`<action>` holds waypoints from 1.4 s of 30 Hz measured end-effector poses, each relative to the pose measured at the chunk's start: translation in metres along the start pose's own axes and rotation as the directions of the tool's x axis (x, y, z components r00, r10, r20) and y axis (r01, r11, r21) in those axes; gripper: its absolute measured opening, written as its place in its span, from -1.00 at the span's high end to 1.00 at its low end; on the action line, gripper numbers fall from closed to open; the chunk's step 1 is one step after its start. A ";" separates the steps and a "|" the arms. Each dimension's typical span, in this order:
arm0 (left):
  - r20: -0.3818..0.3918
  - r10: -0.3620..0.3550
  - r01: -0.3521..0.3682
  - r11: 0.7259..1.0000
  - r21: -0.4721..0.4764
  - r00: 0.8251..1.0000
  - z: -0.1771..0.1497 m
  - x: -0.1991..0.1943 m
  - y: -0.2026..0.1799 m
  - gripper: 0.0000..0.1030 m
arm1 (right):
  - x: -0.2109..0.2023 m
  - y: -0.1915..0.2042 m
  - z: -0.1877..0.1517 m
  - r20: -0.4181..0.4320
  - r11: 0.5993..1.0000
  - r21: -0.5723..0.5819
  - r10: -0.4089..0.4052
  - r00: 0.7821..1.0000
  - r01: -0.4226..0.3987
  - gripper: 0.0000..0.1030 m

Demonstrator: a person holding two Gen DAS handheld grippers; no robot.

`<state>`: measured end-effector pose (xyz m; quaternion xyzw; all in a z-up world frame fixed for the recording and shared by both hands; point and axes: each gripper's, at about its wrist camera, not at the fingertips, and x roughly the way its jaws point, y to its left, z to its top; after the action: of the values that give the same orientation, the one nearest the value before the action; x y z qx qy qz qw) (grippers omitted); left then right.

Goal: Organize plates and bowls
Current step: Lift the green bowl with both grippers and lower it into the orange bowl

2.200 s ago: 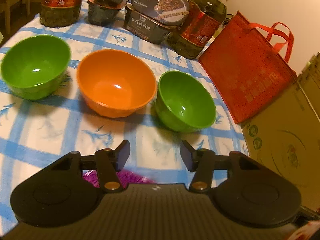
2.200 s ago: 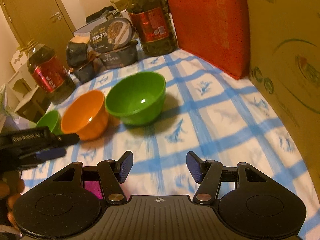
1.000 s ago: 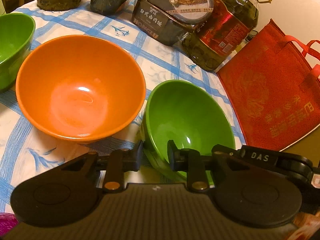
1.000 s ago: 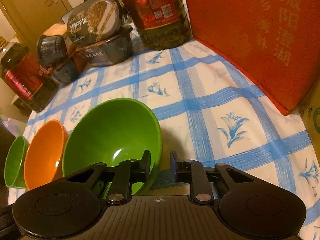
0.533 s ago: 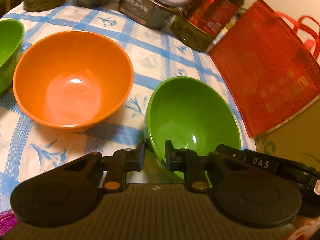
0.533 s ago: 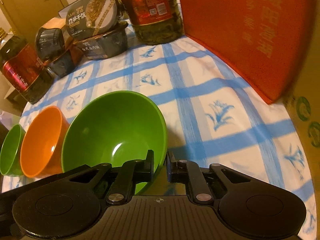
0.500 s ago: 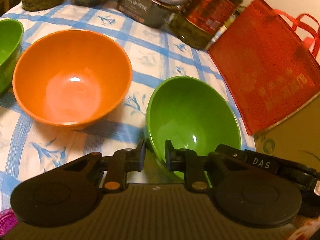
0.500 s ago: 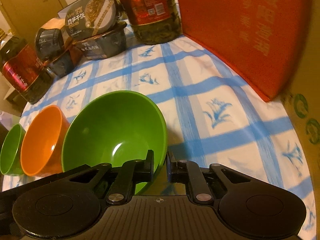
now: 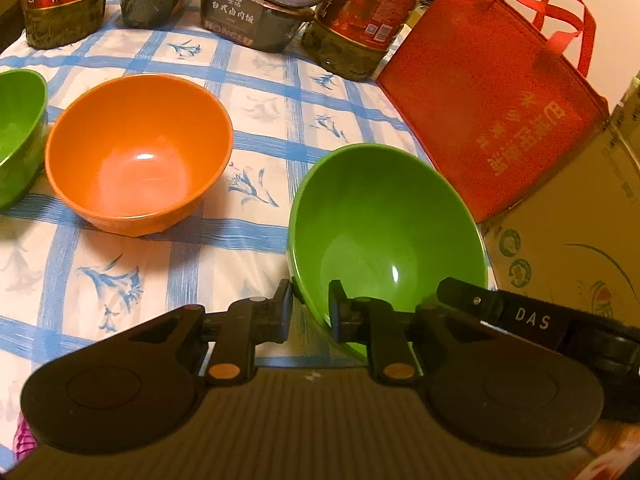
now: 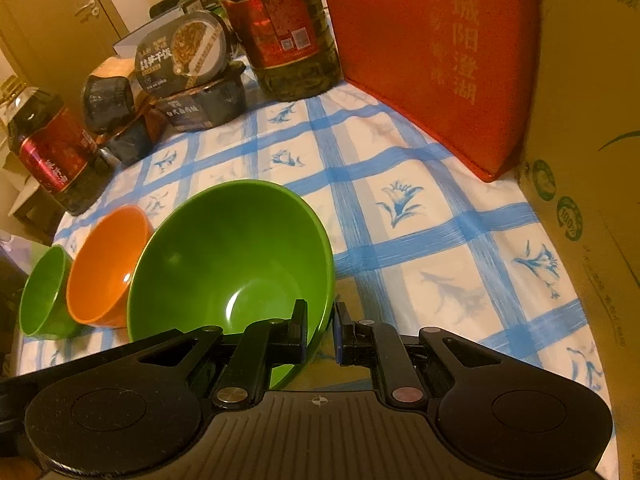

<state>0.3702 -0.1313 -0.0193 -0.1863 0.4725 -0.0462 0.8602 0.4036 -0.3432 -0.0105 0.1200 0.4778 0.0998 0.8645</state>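
Observation:
A green bowl (image 9: 384, 232) hangs tilted just above the blue-checked tablecloth (image 9: 264, 92), held from two sides. My left gripper (image 9: 310, 300) is shut on its near-left rim, one finger inside and one outside. My right gripper (image 10: 322, 320) is shut on the rim of the same green bowl (image 10: 232, 264), and its black body (image 9: 532, 322) shows at the bowl's right. An orange bowl (image 9: 136, 156) stands empty on the cloth to the left. Beyond it a second green bowl (image 9: 16, 132) is cut off by the frame edge.
Two large oil bottles (image 9: 360, 12) (image 9: 64, 0) and stacked food boxes (image 9: 256, 8) line the table's far side. A red bag (image 9: 500, 108) leans on a cardboard box (image 9: 568, 232) at the right. Bare cloth (image 10: 420, 232) lies right of the held bowl.
Both grippers have shut on the green bowl's rim. The bowl has come up off the cloth and drawn away from the orange bowl, leaving a gap between them.

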 end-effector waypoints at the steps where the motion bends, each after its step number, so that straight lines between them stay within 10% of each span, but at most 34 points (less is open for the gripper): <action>1: 0.001 -0.001 0.001 1.000 0.002 1.000 -0.001 -0.003 0.000 0.69 | -0.003 0.002 0.000 0.003 1.000 -0.002 0.000 1.000 0.000 0.76; 20: 0.067 0.003 -0.004 1.000 0.020 0.998 0.027 -0.068 0.029 0.68 | -0.042 0.074 0.018 0.062 0.997 -0.068 0.047 0.997 -0.043 0.76; 42: 0.073 0.103 -0.100 0.994 -0.045 0.992 0.089 -0.058 0.128 0.69 | 0.043 0.168 0.051 -0.040 0.987 -0.104 0.121 0.992 -0.125 0.75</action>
<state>0.3999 0.0264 0.0238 -0.1815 0.4493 0.0144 0.8746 0.4598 -0.1766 0.0320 0.1015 0.4778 0.1803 0.8537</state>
